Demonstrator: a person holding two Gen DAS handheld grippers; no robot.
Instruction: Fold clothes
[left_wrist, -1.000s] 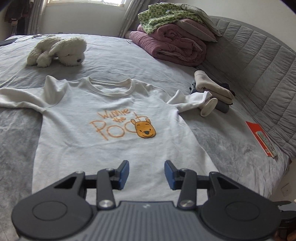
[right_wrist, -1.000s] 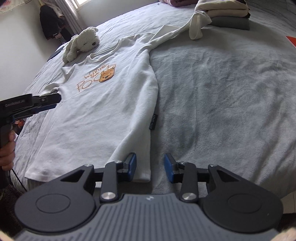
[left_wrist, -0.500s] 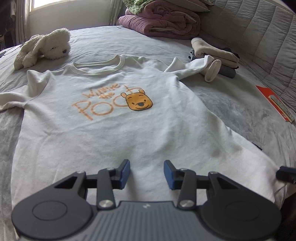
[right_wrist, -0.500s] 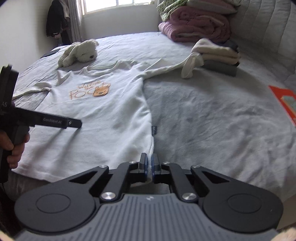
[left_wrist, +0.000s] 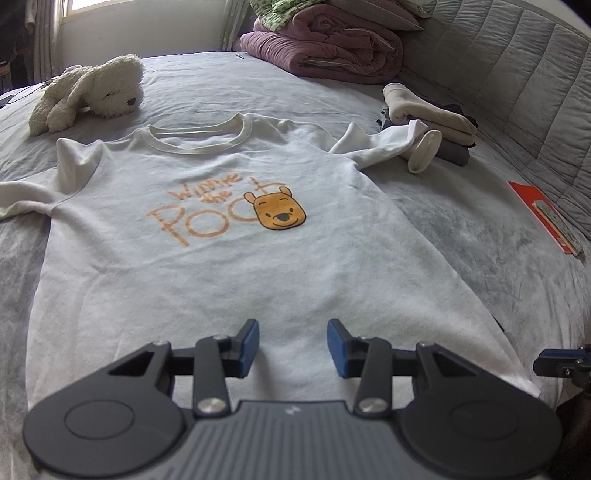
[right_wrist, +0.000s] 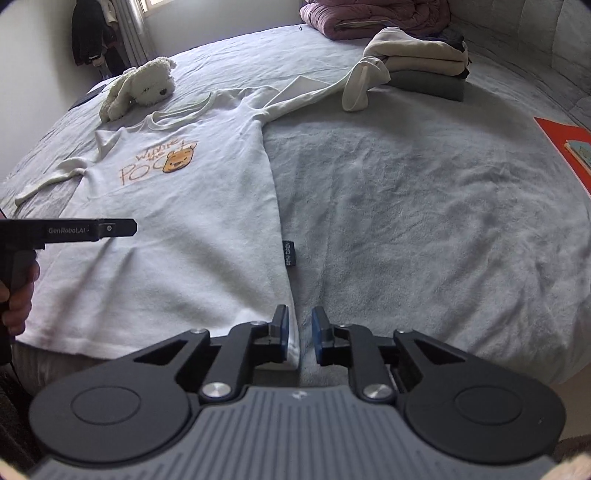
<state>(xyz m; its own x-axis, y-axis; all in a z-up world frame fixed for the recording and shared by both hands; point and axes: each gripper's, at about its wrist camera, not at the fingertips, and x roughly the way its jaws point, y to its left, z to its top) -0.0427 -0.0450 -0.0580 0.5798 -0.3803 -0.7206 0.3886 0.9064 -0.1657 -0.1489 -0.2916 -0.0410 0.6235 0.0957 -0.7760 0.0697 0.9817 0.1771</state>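
Observation:
A white long-sleeved shirt (left_wrist: 229, 266) with an orange bear print lies flat, front up, on the grey bed (left_wrist: 480, 236). My left gripper (left_wrist: 291, 347) hovers open over the middle of the hem with nothing between its pads. In the right wrist view it (right_wrist: 125, 228) shows from the side above the shirt (right_wrist: 184, 229), held by a hand (right_wrist: 16, 291). My right gripper (right_wrist: 300, 334) is at the shirt's lower right corner. Its jaws are opening, and the side seam lies between them against the left pad without being pinched. Its tip (left_wrist: 554, 360) also shows at the right edge of the left wrist view.
A plush dog (left_wrist: 92, 88) lies beyond the collar. Folded clothes (left_wrist: 436, 125) are stacked by the right sleeve's cuff. Rolled blankets (left_wrist: 325, 48) sit at the head of the bed against a padded headboard (left_wrist: 517, 74). A red book (left_wrist: 543, 214) lies at the right edge.
The right gripper closed at the shirt's corner half a second ago and its jaws have now parted again. The left gripper sank closer to the hem and stayed open.

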